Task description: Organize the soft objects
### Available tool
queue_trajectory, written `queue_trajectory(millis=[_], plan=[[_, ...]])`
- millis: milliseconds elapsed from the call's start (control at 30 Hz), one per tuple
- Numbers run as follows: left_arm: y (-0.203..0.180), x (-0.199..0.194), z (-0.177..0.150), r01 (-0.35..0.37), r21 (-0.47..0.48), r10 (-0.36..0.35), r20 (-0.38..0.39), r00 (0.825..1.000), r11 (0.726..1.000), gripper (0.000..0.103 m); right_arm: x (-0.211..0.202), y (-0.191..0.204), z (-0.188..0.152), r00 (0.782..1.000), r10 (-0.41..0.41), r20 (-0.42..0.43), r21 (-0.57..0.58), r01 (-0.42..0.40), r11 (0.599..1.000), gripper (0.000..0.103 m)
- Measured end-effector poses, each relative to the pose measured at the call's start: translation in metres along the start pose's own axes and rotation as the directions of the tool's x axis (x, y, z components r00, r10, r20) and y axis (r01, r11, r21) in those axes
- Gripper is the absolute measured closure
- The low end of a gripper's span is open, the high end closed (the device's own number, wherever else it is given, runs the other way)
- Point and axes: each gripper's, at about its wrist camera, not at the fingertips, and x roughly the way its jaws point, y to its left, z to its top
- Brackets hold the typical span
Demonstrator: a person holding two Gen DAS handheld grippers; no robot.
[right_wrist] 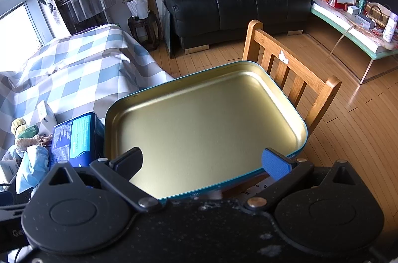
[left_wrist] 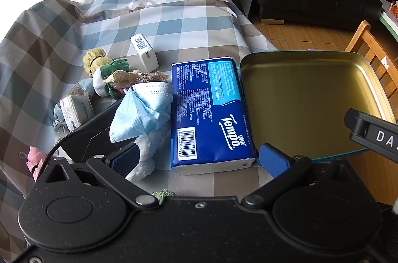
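Observation:
A blue Tempo tissue pack (left_wrist: 211,113) lies on the checked cloth, right beside an empty gold tin tray (left_wrist: 311,101). My left gripper (left_wrist: 199,159) is open, its blue pads (left_wrist: 273,159) standing either side of the pack's near end without squeezing it. A crumpled blue face mask (left_wrist: 141,109) and a white fluffy piece (left_wrist: 143,158) sit by its left finger. Farther left lie a plush toy (left_wrist: 99,66) and a small tissue packet (left_wrist: 74,109). My right gripper (right_wrist: 202,163) hangs open over the near edge of the tray (right_wrist: 199,126), holding nothing.
A white box (left_wrist: 144,51) stands behind the plush toy, and a pink item (left_wrist: 34,158) lies at the far left. A wooden chair (right_wrist: 286,71) stands just beyond the tray. A black sofa (right_wrist: 236,7) and a cluttered low table (right_wrist: 353,26) are across the wooden floor.

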Motion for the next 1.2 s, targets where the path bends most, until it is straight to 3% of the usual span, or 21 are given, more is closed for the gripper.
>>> queue_trajectory(millis=[833,1033,1200], plan=[[0.0,0.001,0.003,-0.006,0.005,0.006,0.0,1.0,1.0,0.004,0.001,0.001,-0.003,1.0,-0.003,-0.003,-0.003,0.003,1.0,0.0],[0.005,-0.008,0.008,-0.006,0.001,0.006,0.044,0.999,1.0,0.004,-0.002,0.001,-0.002,1.0,0.012,0.017,-0.002,-0.012,1.0,0.0],[0.023,-0.028,0.023,-0.011,-0.035,0.015,0.124,0.992,0.999,0.004,-0.011,0.001,0.0,0.997,0.024,0.071,0.002,-0.024,1.0,0.0]])
